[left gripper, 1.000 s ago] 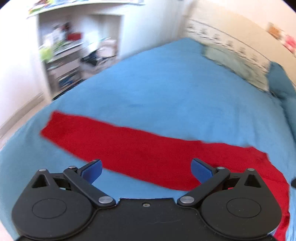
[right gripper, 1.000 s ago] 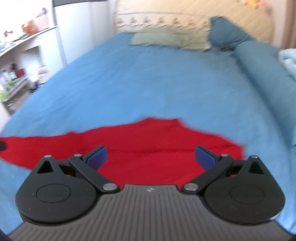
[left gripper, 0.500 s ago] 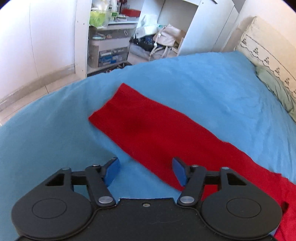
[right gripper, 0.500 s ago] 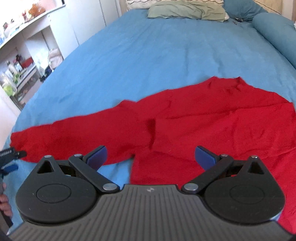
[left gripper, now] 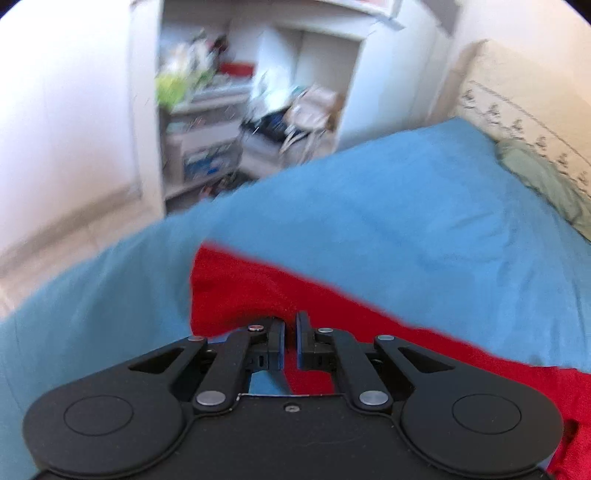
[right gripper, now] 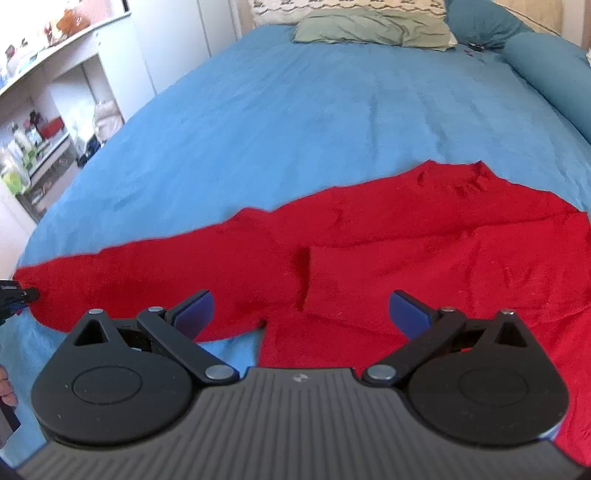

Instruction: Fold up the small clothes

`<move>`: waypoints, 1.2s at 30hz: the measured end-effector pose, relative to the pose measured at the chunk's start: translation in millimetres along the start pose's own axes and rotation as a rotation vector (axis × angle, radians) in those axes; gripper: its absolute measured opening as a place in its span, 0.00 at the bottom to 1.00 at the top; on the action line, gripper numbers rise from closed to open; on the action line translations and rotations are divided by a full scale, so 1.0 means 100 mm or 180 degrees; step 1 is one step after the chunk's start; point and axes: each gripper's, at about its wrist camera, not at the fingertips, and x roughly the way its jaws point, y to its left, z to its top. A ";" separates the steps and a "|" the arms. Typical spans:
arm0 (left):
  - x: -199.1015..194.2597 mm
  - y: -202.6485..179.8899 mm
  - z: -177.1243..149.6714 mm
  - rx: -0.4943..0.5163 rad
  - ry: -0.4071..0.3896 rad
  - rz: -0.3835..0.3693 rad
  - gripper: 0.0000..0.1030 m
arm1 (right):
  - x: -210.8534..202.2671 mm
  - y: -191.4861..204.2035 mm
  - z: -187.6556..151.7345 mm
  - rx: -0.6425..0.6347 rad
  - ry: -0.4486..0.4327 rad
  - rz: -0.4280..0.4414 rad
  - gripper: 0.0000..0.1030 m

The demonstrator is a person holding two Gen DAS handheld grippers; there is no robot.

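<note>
Gripping the sleeve end of one red garment (left gripper: 258,291), your left claw (left gripper: 290,334) has its fingers nearly together on the cloth. Your right claw (right gripper: 300,312) hangs wide open over the garment's body, holding nothing. Garment: one, spread flat across the near part of the blue bed (right gripper: 295,110). Pillows: one green (right gripper: 369,31), far end. Shelving (left gripper: 207,122): left, cluttered, blurred.
</note>
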 end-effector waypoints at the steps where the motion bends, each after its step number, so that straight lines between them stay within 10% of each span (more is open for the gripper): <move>1: -0.09 -0.11 0.03 0.0084 -0.0069 -0.0047 0.05 | -0.03 -0.07 0.02 0.0040 -0.0026 0.0004 1.00; 10: -1.14 -1.75 -0.09 0.1041 -0.0587 -0.0891 0.05 | -0.45 -1.15 0.24 0.0464 -0.0312 -0.0052 1.00; 17: -1.48 -3.38 -0.93 0.1563 -0.0400 -0.1666 0.05 | -0.82 -2.38 0.26 0.0655 -0.0499 -0.0310 1.00; 28: -0.85 -4.64 -2.84 0.2119 0.0237 -0.1394 0.06 | -0.75 -3.85 -0.27 0.0688 -0.0233 -0.0511 1.00; 30: -0.89 -4.64 -2.93 0.2200 0.0112 -0.1359 0.16 | -0.70 -3.95 -0.34 0.0666 -0.0194 -0.0475 1.00; 33: -0.96 -4.59 -2.90 0.2232 0.0193 -0.1499 0.73 | -0.66 -4.01 -0.37 0.0633 -0.0195 -0.0409 1.00; 36: -1.09 -4.45 -2.74 0.2192 0.0205 -0.1488 0.89 | -0.62 -3.98 -0.26 0.0568 -0.0248 -0.0320 1.00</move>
